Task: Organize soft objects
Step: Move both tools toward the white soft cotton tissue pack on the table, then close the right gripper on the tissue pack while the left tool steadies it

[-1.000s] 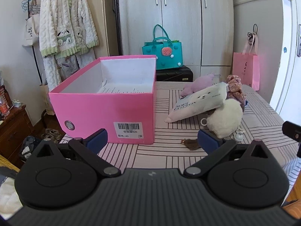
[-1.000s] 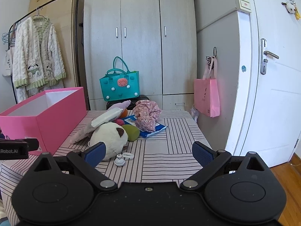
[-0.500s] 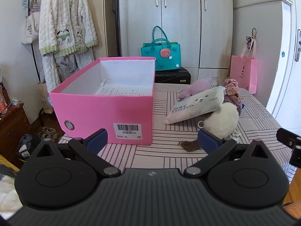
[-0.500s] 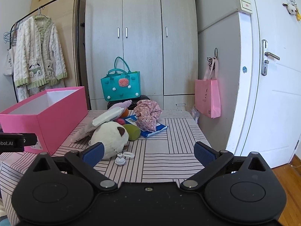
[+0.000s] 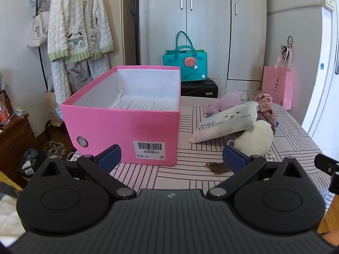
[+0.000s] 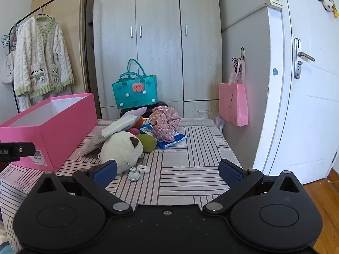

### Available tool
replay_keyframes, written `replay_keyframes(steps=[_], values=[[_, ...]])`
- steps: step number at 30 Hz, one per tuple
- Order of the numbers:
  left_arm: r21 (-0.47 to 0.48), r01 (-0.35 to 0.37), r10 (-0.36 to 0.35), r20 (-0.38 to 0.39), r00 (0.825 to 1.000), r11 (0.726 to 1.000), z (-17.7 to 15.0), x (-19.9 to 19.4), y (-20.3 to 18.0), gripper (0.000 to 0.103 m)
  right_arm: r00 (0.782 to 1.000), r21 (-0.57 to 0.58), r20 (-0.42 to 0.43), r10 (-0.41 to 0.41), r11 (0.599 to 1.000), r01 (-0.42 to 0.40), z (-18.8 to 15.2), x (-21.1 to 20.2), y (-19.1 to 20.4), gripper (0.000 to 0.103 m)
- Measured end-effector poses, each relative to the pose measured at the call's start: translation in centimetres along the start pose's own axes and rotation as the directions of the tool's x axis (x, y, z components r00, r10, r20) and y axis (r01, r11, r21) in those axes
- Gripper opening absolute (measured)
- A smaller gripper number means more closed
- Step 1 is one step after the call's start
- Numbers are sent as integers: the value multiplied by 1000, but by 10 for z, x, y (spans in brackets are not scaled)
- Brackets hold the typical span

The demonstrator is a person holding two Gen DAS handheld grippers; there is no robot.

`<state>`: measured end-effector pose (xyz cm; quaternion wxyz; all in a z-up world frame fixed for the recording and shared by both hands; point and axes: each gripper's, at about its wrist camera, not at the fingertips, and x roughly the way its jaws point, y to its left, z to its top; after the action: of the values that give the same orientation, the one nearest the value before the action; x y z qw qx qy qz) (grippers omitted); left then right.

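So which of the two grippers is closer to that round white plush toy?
Left, though only slightly. The left gripper has the white plush toy just beyond its right fingertip. The right gripper has it just past its left fingertip. Neither touches it; both are open.

Both grippers shifted slightly; table contents undisturbed.
The left gripper [image 5: 171,155] backed off and turned a little right, the pink box [image 5: 127,124] receding. The right gripper [image 6: 167,170] edged toward the white plush [image 6: 120,150].

Bright, even daylight, perhaps from the right; soft shadows; sharp focus; fisheye bending at edges, dark corners.
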<state>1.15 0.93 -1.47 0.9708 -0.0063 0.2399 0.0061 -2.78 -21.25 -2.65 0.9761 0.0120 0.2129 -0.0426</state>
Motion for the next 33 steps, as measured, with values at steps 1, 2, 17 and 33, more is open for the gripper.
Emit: replay_keyframes(steps=[1,2,17,33], values=[[0,-13,13,-4,1000,1000,0,0,0,103,1000,-1,0,-7,1000,7,-1,0,1,103],[2,-29,29,-5,1000,1000,0,0,0,103,1000,-1,-5,-7,1000,7,0,1,1,103],[-106,14,-13,9,1000,994,-5,-8,13,103,1000,-12,-23,2,1000,-3,-3,-1,5,103],[103,71,-68,-31,997,992,-7,-2,-5,103,999,-33,-20,44,998,-44,-2,6,-1,103]])
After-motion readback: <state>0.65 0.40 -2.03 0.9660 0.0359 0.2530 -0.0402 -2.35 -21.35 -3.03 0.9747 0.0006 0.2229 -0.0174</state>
